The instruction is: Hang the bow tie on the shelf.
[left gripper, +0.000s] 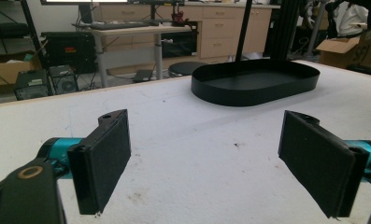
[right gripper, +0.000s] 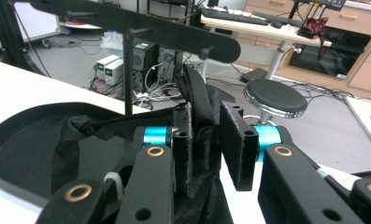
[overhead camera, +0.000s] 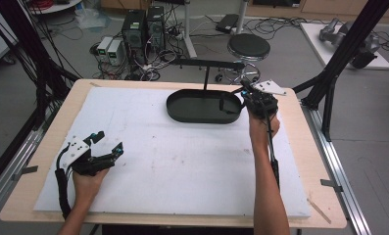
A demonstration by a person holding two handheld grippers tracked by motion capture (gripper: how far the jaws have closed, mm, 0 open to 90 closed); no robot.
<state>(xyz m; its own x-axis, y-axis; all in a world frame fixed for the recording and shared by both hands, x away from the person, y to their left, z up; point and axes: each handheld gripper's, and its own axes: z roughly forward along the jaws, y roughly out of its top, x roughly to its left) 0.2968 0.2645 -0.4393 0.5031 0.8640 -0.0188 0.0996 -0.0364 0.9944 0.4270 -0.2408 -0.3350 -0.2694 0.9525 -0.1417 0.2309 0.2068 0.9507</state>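
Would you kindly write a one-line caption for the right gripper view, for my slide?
Right gripper shut on a black fabric strap, raised over the black oval tray beneath the stand's crossbar.

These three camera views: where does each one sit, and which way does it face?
High view: above the near side, looking forward and down on the table; both forearms and grippers show.
Left gripper view: rides the open left gripper, facing the black tray.
Right gripper view: rides the right gripper, shut on black cloth.
Shared: the tray and round stool.

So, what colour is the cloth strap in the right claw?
Black cloth strap, best seen in the right gripper view.
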